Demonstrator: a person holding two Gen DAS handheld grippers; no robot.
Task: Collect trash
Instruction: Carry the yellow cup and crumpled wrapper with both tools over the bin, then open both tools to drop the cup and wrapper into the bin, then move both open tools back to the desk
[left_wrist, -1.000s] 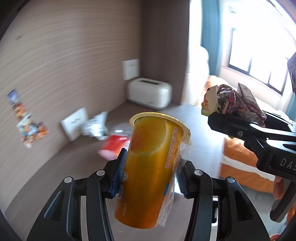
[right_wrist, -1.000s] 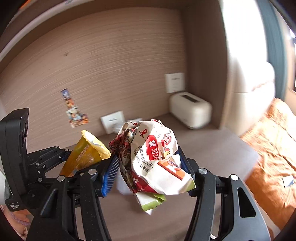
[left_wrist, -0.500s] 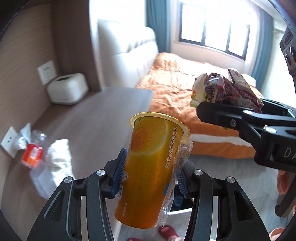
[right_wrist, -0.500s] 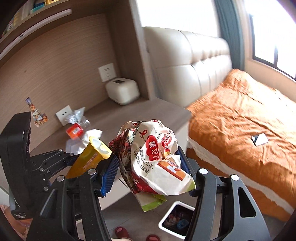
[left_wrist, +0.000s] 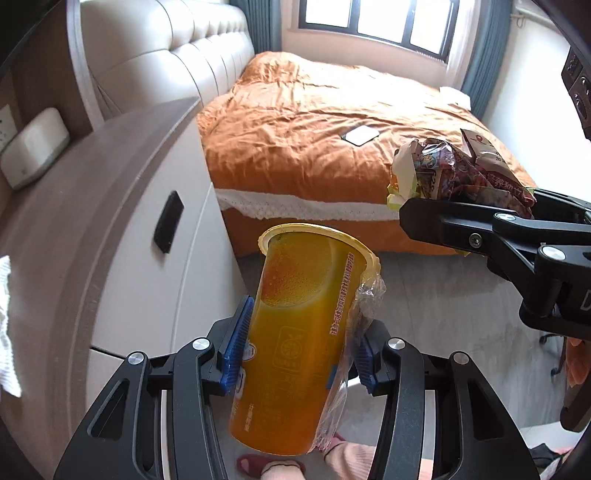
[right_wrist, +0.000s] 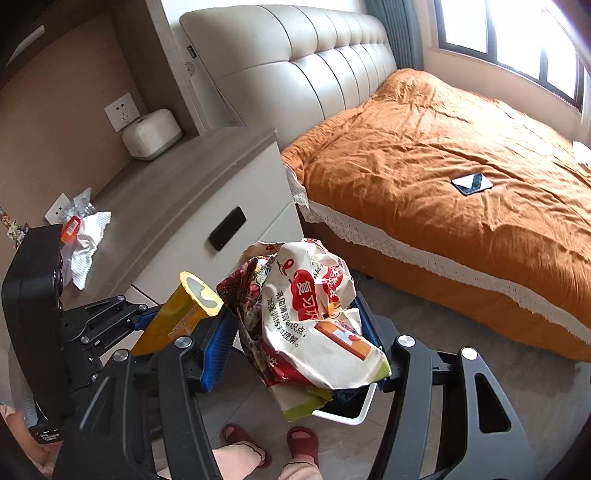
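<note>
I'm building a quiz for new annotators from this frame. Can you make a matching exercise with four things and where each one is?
Things:
1. orange cup
2. crumpled snack wrappers
3. tissue box
4. phone

Places:
A. lying on the bed
B. clamped in the right gripper
C. on the nightstand, by the wall
D. clamped in the left gripper

Pairs: 1-D, 2-B, 3-C, 4-A

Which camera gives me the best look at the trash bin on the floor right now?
The right wrist view. The white-rimmed trash bin shows below the crumpled wrappers that the right gripper holds, though the wrappers hide most of it. In the left wrist view the orange cup and left gripper block that floor area, so no bin can be made out.
</note>
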